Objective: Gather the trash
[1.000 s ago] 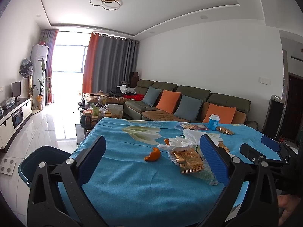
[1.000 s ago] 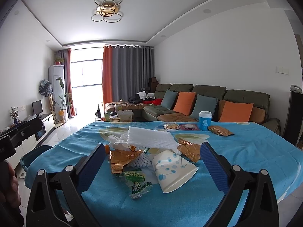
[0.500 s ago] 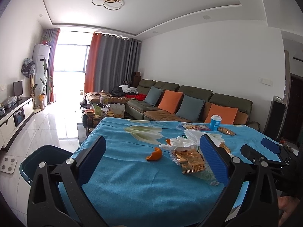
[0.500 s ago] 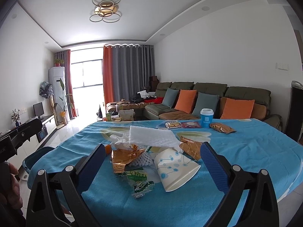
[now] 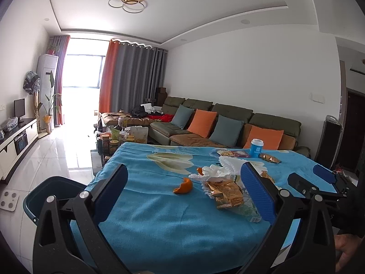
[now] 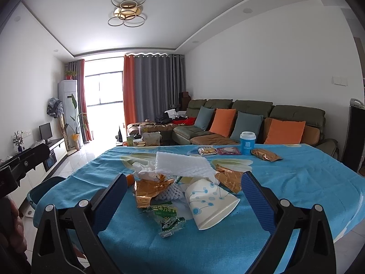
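both tools [image 5: 182, 189] [image 6: 182, 194] gape empty; paper cup [image 6: 211, 203] lies sideways, so your pinch may crush or roll it off the desk [image 6: 308, 173].

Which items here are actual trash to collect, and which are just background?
For the job:
tipped paper cup
gold wrapper
green snack packet
white foam sheet
orange peel
dark bin beside the table, likely the drop point

Lying about, probably:
upright blue cup with lid
sealed snack packs
sofa cushions
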